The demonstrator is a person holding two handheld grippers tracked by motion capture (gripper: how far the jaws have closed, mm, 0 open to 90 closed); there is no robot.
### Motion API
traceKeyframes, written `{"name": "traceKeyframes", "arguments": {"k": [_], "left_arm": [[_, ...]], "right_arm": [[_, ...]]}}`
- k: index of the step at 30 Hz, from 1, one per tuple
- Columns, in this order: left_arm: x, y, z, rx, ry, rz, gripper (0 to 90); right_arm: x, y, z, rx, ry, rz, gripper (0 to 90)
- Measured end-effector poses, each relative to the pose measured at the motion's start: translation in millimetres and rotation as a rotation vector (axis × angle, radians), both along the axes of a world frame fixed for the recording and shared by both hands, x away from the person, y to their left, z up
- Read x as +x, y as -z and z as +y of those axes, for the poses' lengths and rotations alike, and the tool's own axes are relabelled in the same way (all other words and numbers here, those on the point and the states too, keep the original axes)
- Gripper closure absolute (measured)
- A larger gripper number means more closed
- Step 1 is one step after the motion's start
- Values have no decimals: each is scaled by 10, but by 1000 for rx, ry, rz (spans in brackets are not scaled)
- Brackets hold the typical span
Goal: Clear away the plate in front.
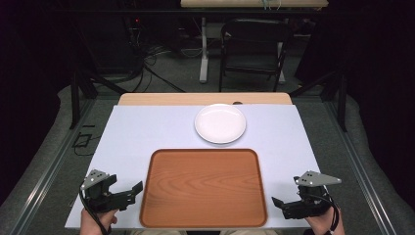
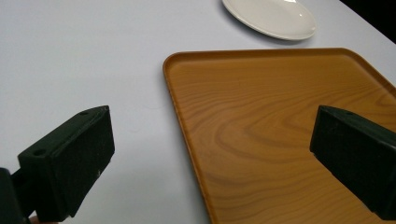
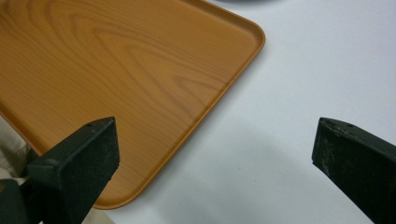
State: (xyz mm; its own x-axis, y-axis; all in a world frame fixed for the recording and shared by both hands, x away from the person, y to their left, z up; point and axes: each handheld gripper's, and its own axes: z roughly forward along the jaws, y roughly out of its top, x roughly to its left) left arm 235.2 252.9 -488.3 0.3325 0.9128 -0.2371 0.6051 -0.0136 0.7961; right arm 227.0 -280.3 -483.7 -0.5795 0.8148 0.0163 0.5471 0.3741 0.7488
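White sheeting is laid over the table [image 1: 147, 132], and a dark room with a folding chair [image 1: 252, 46] is seen behind it. No step appears to have been started. A wooden tray [image 1: 203, 188] is set at the near edge, bare; a white plate [image 1: 220, 123] is placed just beyond the tray. The left gripper [image 1: 134, 190] and right gripper [image 1: 279, 204] are held beside the tray, jaws spread wide and empty. A reach toward plate or tray seems called for.
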Motion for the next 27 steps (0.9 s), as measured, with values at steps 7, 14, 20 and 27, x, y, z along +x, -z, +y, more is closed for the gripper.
{"name": "traceKeyframes", "arguments": {"k": [7,14,20,27], "left_arm": [[35,-22,-129,-41,-6,-12,0],[111,-42,-332,-57,-5,-17,0],[172,-45,-467,-72,-10,-21,0],[277,-52,-564,-73,7,-43,0]], "right_arm": [[27,-3,10,-1,3,-9,5],[29,4,11,-2,2,1,5],[26,6,4,2,3,-6,5],[-4,-24,-8,59,-87,-77,0]]}}
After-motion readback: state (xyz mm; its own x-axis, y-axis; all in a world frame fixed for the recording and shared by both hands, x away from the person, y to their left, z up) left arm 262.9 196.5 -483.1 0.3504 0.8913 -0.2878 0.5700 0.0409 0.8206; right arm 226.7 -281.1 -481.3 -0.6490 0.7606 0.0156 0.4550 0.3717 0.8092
